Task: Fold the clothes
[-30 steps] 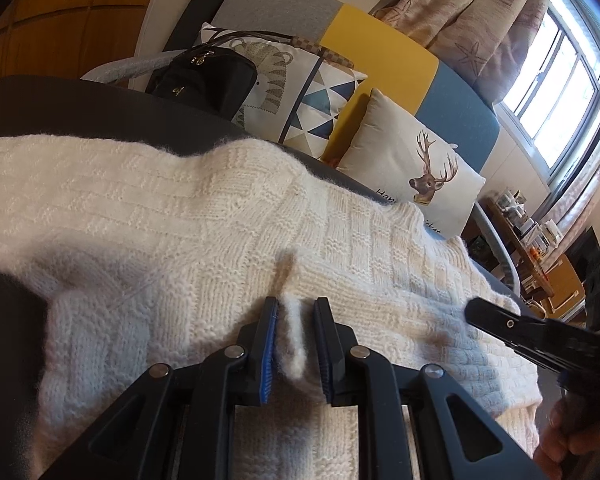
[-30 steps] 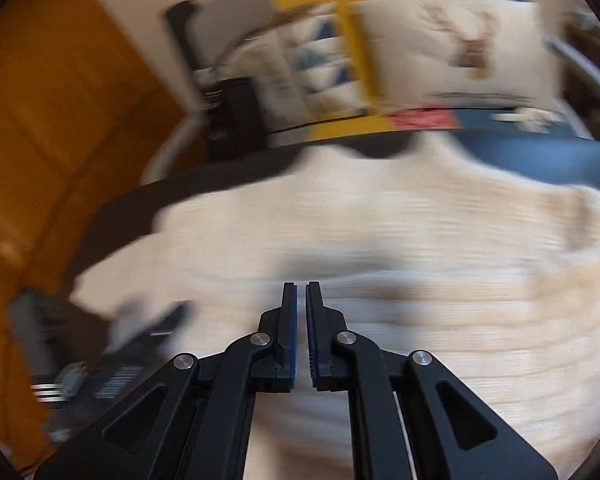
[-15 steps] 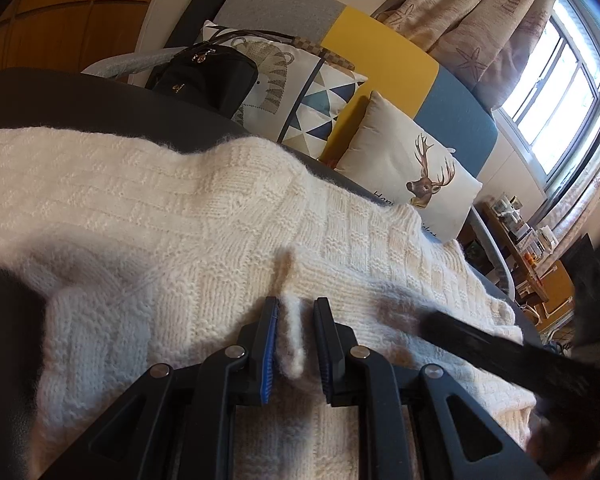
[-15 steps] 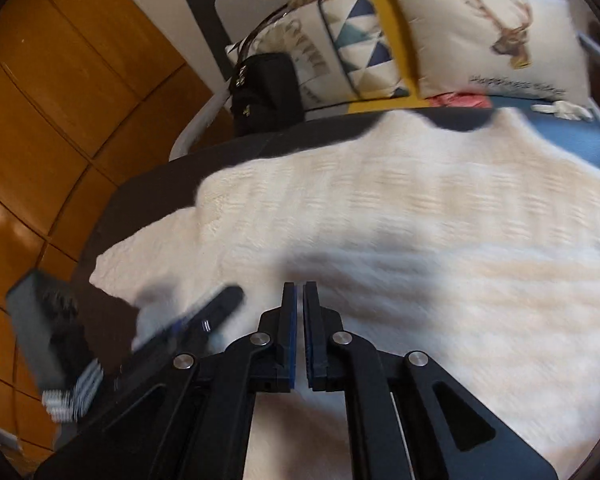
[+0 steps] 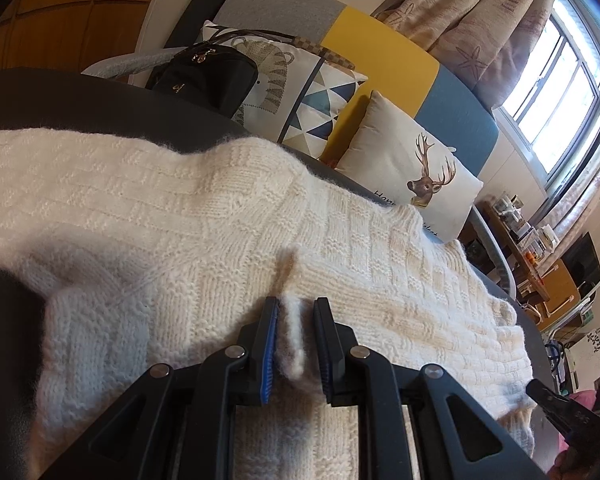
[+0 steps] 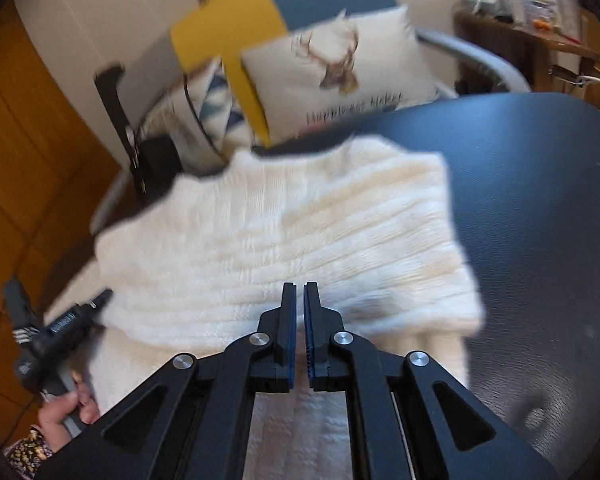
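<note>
**Left tool pinches the sweater, right tool hangs over it with nothing held**

We see a cream knitted sweater (image 5: pixel 204 216) spread over a dark table (image 6: pixel 540 216), covering most of the left wrist view and, in the right wrist view, running from about 10 o'clock down to 6 o'clock. That right view is blurred, so we cannot read the knit pattern there.

Our left tool (image 5: pixel 296 344) sits at 6 o'clock of its own view with its jaws narrow, closed on a raised ridge of the sweater's knit that stands between the blue pads. In the right wrist view the same tool shows at 8 o'clock, gripped by a hand (image 6: pixel 66 410) at the sweater's near left edge.

Our right tool (image 6: pixel 299 332) sits at 6 o'clock of its view, above the sweater's near part. Its jaws are almost together and just parting, and we see no cloth between them. Its black tip shows at 4 o'clock in the left wrist view, just beside the sweater's right end; we cannot tell whether it touches.

Beyond the table, toward 12 o'clock, stands a sofa in grey, yellow and blue (image 5: pixel 384 52). On it lie a deer cushion (image 5: pixel 412 168), a cushion with triangles (image 5: pixel 320 100) and a black bag (image 5: pixel 208 76). A window with curtains (image 5: pixel 560 76) fills 2 o'clock in the left view.
</note>
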`<control>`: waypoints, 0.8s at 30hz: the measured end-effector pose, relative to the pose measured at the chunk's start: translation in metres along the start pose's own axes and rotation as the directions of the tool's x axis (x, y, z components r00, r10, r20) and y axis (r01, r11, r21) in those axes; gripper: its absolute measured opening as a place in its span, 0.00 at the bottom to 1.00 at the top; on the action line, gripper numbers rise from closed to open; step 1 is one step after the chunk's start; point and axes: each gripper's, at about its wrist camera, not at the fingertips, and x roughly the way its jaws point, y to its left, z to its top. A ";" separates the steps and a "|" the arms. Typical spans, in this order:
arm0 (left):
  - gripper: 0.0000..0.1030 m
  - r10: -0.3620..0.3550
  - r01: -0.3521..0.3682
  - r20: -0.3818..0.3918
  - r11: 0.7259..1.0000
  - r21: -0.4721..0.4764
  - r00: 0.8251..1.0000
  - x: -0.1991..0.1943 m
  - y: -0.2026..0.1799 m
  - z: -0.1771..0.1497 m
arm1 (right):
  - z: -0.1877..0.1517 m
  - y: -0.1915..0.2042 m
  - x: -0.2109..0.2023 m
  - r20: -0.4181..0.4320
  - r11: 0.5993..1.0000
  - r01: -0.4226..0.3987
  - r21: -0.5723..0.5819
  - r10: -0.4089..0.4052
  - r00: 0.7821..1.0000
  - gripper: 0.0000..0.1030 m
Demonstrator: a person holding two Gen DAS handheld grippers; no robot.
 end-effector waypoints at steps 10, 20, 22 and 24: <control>0.17 -0.039 0.038 -0.083 0.999 -0.018 0.996 -0.005 0.007 0.011 | -0.003 0.019 0.002 0.005 1.000 0.011 -0.012 -0.011 1.000 0.08; 0.17 0.083 -0.082 0.020 0.996 -0.048 0.996 -0.092 0.096 0.049 | -0.032 0.128 0.061 -0.108 0.949 0.004 -0.316 -0.040 0.993 0.07; 0.18 0.137 -0.136 0.002 0.982 -0.128 0.991 -0.100 0.138 0.057 | -0.038 0.131 0.058 -0.064 0.937 0.030 -0.348 -0.056 0.996 0.07; 0.19 0.199 -0.203 -0.044 0.942 -0.269 0.979 -0.109 0.193 0.067 | -0.040 0.131 0.056 -0.050 0.932 0.043 -0.361 -0.066 0.997 0.07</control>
